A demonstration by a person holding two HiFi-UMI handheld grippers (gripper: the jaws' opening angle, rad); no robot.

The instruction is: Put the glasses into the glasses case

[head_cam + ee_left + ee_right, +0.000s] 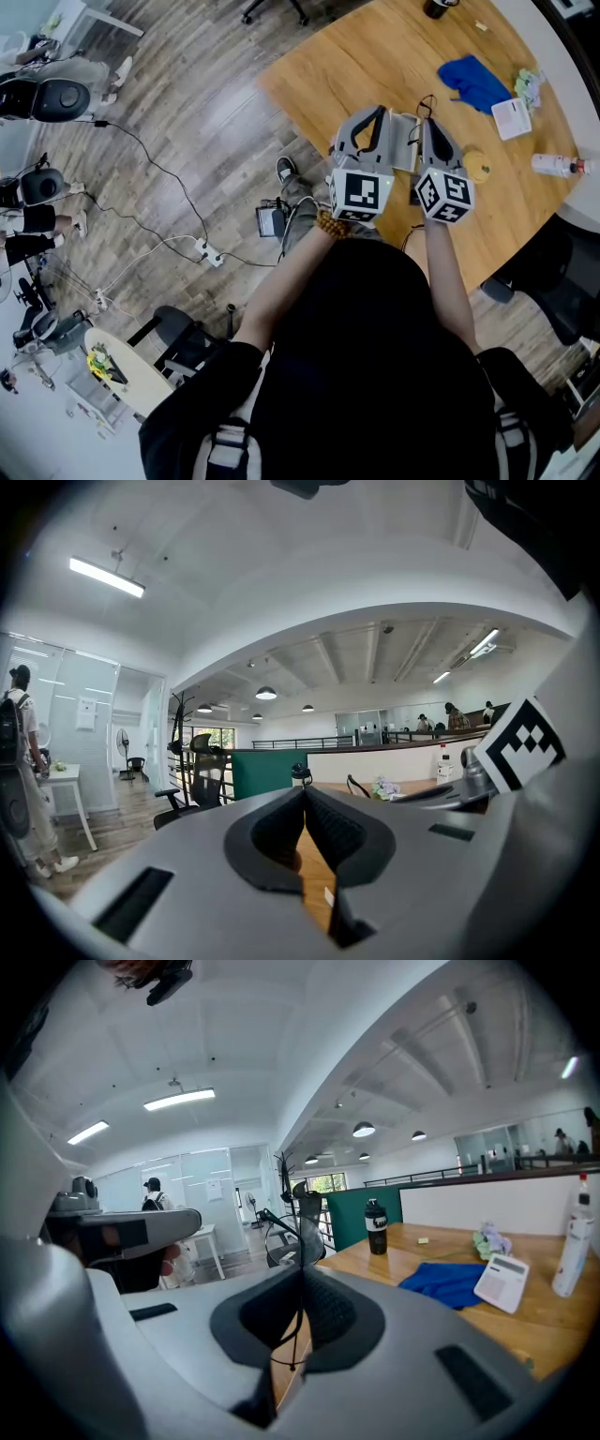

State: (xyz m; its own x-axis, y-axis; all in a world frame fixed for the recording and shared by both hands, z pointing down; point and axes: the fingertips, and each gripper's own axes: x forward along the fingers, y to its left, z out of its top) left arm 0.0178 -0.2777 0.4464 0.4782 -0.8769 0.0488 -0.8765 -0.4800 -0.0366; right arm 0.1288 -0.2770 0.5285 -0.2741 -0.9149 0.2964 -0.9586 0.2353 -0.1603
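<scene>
The glasses [292, 1230], thin black wire frames with clear lenses, stick up beyond my right gripper [302, 1274], which is shut on the frame. From the head view the glasses [424, 105] show as a fine black loop just past the right gripper [431, 122]. A pale grey case [405, 150] lies on the wooden table [375, 56] between the two grippers, partly hidden by them. My left gripper [305, 794] has its pads touching at the tips and nothing shows between them. It hovers just left of the case [373, 117].
On the table to the right lie a blue cloth [476, 82], a white calculator [511, 118], a white bottle [558, 166] and a small yellow round thing [478, 167]. A black bottle [375, 1227] stands at the far edge. Office chairs and cables are on the floor.
</scene>
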